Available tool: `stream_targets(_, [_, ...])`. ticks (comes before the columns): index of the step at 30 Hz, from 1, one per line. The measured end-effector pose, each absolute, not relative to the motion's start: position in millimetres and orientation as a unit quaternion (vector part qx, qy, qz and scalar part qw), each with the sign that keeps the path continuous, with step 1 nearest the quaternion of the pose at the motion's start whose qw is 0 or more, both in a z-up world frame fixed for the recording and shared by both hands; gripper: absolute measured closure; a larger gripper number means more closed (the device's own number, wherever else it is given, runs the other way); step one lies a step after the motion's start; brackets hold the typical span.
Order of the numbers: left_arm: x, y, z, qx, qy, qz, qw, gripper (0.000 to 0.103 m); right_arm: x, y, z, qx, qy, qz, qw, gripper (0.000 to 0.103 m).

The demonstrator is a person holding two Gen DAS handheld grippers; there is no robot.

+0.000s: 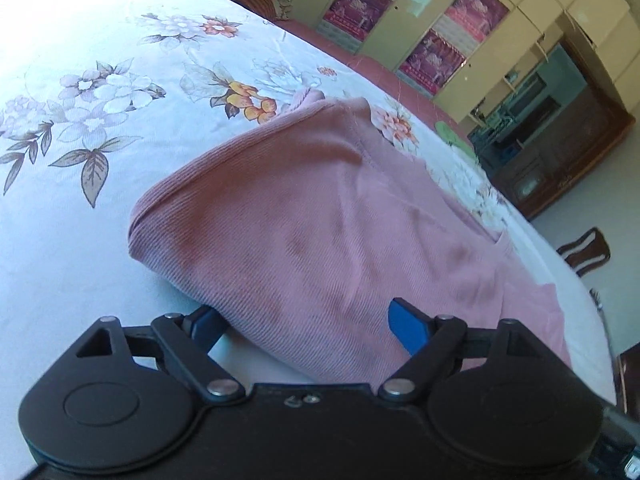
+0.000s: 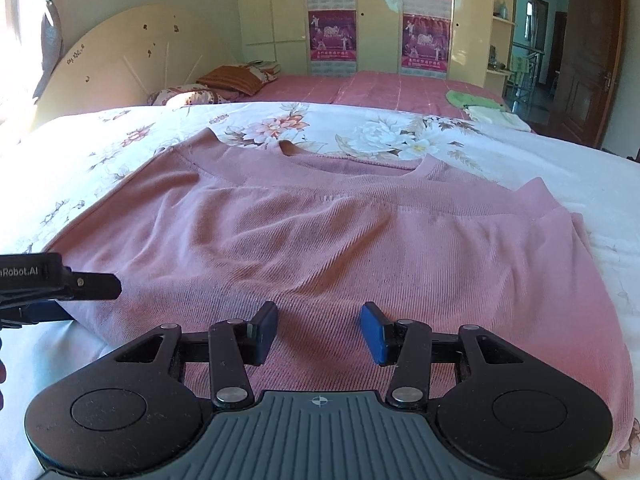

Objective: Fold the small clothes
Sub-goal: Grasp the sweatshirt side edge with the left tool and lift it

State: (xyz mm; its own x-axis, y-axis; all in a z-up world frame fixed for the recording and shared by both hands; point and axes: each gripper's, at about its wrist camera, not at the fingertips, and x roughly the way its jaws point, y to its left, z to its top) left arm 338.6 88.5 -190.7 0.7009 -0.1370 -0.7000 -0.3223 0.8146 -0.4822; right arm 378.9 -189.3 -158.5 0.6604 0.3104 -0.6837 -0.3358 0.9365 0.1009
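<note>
1. A floral bedsheet (image 2: 360,128) covered the bed, with a cream wardrobe (image 2: 380,20) behind.
2. The pink garment (image 2: 320,232) lay spread flat directly ahead of both grippers.
3. The left gripper (image 1: 308,326) stood spread wide, its folded edge lying between the blue pads, unpinched.
4. The right gripper (image 2: 320,332) hung half-open just above the near hem, gripping nothing.
</note>
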Motion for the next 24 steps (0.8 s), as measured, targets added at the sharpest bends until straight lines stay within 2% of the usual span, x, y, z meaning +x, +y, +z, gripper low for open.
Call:
stream_targets(6, [347.4, 104.6, -200.3, -0.359, 0.342, 0.066, 0.866, 0.050, 387.4, -189.6, -156.6, -0.015, 0.359, 0.180, 0.916, 0.057])
stream_targets(8, [352.3, 106.7, -203.8, -0.365, 0.336, 0.074, 0.865, 0.073, 392.6, -186.6, -156.7, -0.025, 0.355, 0.174, 0.918, 0.057])
stream_targets(9, [354.5, 108.4, -206.4, -0.370, 0.336, 0.079, 0.862, 0.079, 396.3, -184.5, -157.4, -0.028, 0.354, 0.171, 0.919, 0.057])
stream_targets(14, [353.9, 111.5, -208.5, -0.378, 0.330, 0.070, 0.862, 0.088, 407.6, -172.8, -166.9, -0.037, 0.359, 0.169, 0.917, 0.057])
stream_targets(19, [351.6, 109.4, -197.9, -0.362, 0.318, 0.050, 0.875, 0.091, 397.7, -151.9, -189.7, -0.104, 0.341, 0.159, 0.921, 0.057])
stream_targets(24, [356.1, 90.1, -165.7, -0.301, 0.287, 0.011, 0.909, 0.092, 402.6, -155.8, -190.7, -0.096, 0.345, 0.164, 0.919, 0.057])
